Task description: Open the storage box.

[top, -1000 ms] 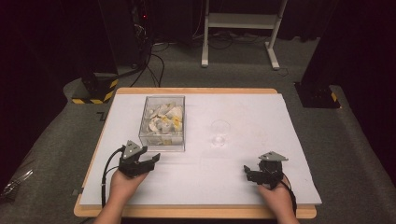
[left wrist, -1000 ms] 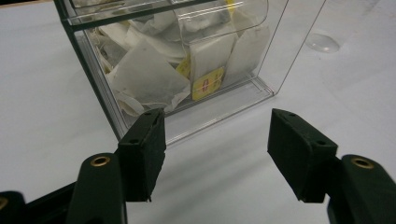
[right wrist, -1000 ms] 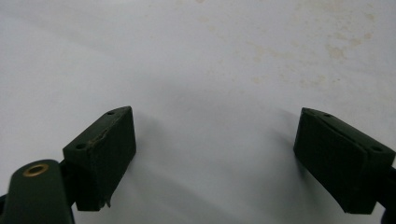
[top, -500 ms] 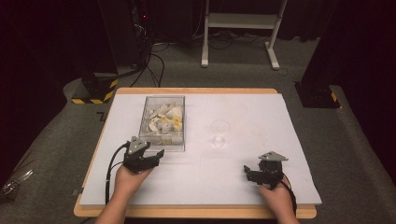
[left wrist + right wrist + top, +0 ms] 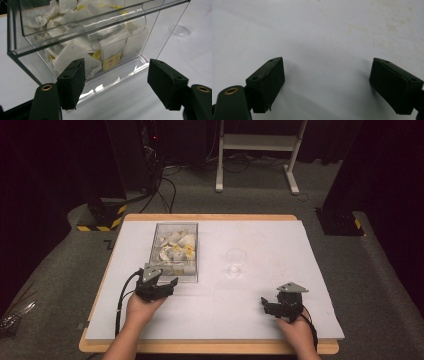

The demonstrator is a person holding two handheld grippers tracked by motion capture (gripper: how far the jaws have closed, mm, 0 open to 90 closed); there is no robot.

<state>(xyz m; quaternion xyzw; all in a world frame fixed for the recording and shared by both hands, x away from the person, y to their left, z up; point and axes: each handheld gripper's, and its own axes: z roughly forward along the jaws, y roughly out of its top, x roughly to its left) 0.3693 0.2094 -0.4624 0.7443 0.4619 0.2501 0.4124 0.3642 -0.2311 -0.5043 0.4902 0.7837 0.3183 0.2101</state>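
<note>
A clear plastic box (image 5: 175, 224) stands left of the table's middle, filled with white paper packets (image 5: 176, 249), some with yellow tags. My left gripper (image 5: 169, 285) sits just in front of the box's near wall. In the left gripper view the box (image 5: 87, 27) rises right ahead and the packets (image 5: 110, 50) press against its wall. The left gripper (image 5: 125, 82) is open. Its jaws have just been opening, with nothing between them. My right gripper (image 5: 264, 304) rests near the front right, and its view shows the right gripper (image 5: 327, 85) open over bare white surface.
A small clear glass (image 5: 235, 260) stands right of the box and shows in the left gripper view as a clear glass (image 5: 179, 30). The white sheet (image 5: 260, 240) covers a wooden tabletop (image 5: 210, 347). Beyond it are a dark floor, cables and a white stand (image 5: 255, 150).
My left gripper has crept slightly forward and right toward the box's near wall. The right hand has not moved.
</note>
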